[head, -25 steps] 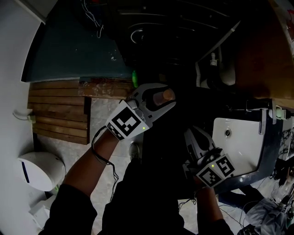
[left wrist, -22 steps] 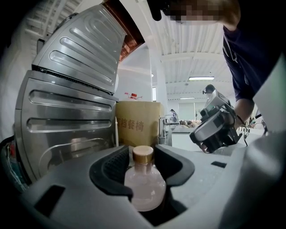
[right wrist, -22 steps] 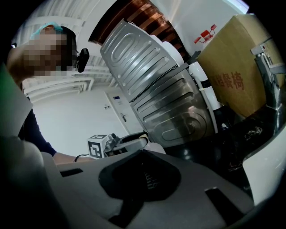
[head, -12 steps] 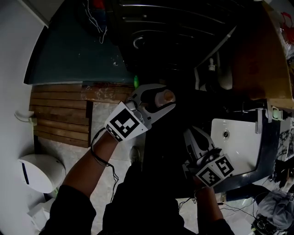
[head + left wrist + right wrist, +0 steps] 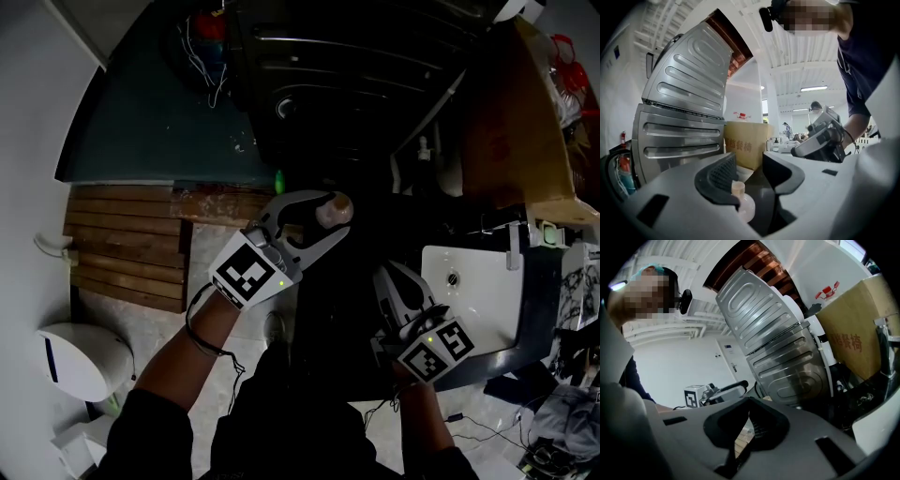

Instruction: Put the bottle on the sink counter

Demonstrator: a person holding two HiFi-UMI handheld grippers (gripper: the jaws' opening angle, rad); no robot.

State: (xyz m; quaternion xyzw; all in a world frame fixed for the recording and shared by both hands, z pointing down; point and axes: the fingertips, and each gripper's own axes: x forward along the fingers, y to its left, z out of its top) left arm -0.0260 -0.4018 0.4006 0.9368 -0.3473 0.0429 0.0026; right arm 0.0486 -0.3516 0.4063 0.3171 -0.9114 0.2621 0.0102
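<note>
A small pale bottle (image 5: 334, 208) with a tan cap sits between the jaws of my left gripper (image 5: 328, 216), held in the air over the dark floor. In the left gripper view the bottle (image 5: 742, 202) leans on the left pad (image 5: 721, 174); my left gripper (image 5: 751, 174) has just been opening wider, with the bottle still between its jaws. My right gripper (image 5: 387, 277) hangs lower right, shut and empty, its pads meeting in its own view (image 5: 749, 426). The white sink (image 5: 473, 286) and its dark counter edge (image 5: 539, 323) lie to the right.
A ribbed steel appliance (image 5: 356, 66) fills the top. A cardboard box (image 5: 511, 122) stands above the sink. Wooden slats (image 5: 122, 246) and a white bin (image 5: 80, 354) lie at the left. Cables and clutter (image 5: 562, 422) sit at the lower right.
Both grippers have risen a little. The bottle has stayed between the left jaws and moved with them. The sink has slid slightly left in the head view.
</note>
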